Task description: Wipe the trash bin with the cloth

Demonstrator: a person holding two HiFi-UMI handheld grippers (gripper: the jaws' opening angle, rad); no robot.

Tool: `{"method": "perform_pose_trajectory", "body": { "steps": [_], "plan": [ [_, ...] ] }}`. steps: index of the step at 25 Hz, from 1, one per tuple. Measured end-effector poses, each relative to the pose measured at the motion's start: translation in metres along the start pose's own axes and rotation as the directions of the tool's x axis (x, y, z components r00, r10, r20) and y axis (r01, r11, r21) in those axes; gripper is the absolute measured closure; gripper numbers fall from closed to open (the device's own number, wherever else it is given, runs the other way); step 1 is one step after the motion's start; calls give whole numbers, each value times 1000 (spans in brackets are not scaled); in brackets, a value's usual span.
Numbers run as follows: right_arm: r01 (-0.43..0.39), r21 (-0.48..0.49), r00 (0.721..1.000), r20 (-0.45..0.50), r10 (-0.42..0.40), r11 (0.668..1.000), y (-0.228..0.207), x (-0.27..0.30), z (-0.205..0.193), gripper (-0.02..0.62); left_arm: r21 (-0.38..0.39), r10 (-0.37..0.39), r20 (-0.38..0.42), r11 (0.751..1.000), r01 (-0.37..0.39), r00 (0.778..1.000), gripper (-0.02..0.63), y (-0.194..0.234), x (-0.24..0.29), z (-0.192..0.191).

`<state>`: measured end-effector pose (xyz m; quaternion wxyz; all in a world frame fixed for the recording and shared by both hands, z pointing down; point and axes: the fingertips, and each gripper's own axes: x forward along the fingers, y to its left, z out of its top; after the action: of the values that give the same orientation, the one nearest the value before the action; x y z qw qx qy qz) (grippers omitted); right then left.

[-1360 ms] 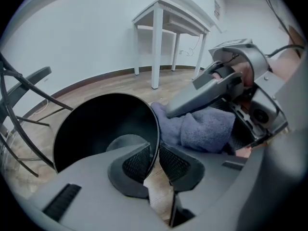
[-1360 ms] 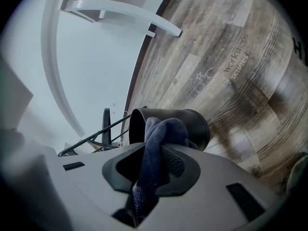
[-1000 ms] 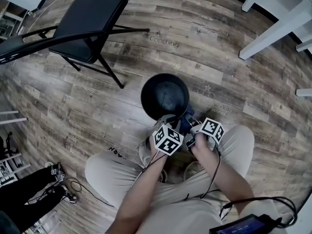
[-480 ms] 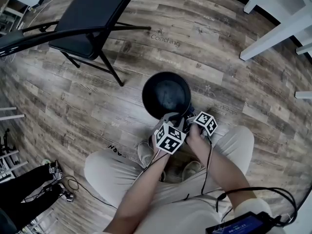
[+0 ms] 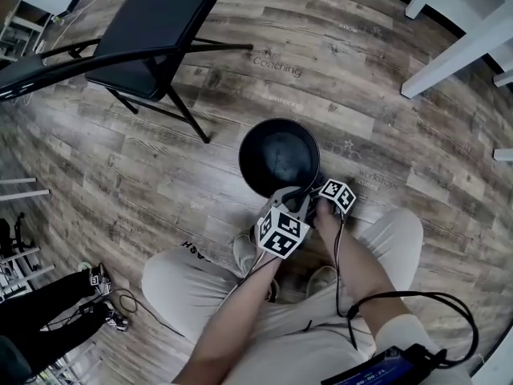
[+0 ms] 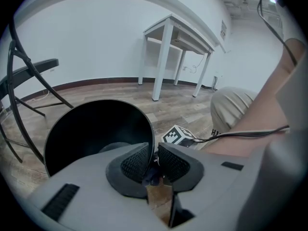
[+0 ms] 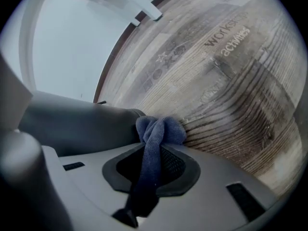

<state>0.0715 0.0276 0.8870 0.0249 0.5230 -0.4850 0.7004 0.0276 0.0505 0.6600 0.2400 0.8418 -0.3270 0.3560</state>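
Observation:
The black round trash bin [image 5: 279, 157] stands on the wood floor in front of the person's knees. My left gripper [image 5: 282, 196] is shut on the bin's near rim; in the left gripper view its pads [image 6: 137, 160] pinch the thin rim of the bin [image 6: 96, 134]. My right gripper [image 5: 321, 191] is low at the bin's right outer side. It is shut on the bunched blue cloth [image 7: 158, 130], which presses against the bin's dark outer wall [image 7: 72, 126] close to the floor. The cloth is hidden in the head view.
A black folding chair [image 5: 148, 30] stands to the far left of the bin. White table legs [image 5: 453, 50] are at the far right, and the white table [image 6: 179, 35] shows beyond the bin. The person's legs and shoes [image 5: 247, 251] are just behind the grippers.
My right gripper has sunk down along the bin's right outer side with the cloth. The left gripper has kept its hold on the rim.

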Motion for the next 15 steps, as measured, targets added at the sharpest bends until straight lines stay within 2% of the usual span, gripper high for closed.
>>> {"method": "perform_pose_trajectory", "body": {
  "steps": [2, 6, 9, 11, 13, 15],
  "plan": [
    [19, 37, 1000, 7, -19, 999, -4, -1, 2, 525, -7, -11, 10, 1000, 11, 1000, 551, 0, -1, 0],
    [97, 39, 993, 67, -99, 995, 14, -28, 18, 525, -13, -28, 17, 1000, 28, 999, 551, -1, -5, 9],
    [65, 31, 994, 87, -67, 997, 49, -55, 25, 525, 56, -7, 15, 998, 6, 1000, 551, 0, -10, 23],
    [36, -44, 994, 101, -31, 998, 72, -76, 29, 525, 107, 23, 1, 994, -23, 1000, 542, 5, -14, 28],
    [2, -121, 994, 106, 11, 993, 92, -101, 30, 525, 121, 32, -24, 992, -29, 999, 517, 8, -16, 26],
    [-49, -141, 994, 94, 63, 989, 106, -124, 27, 525, 117, 24, -61, 993, -17, 998, 500, 9, -18, 19]
  ]
}}
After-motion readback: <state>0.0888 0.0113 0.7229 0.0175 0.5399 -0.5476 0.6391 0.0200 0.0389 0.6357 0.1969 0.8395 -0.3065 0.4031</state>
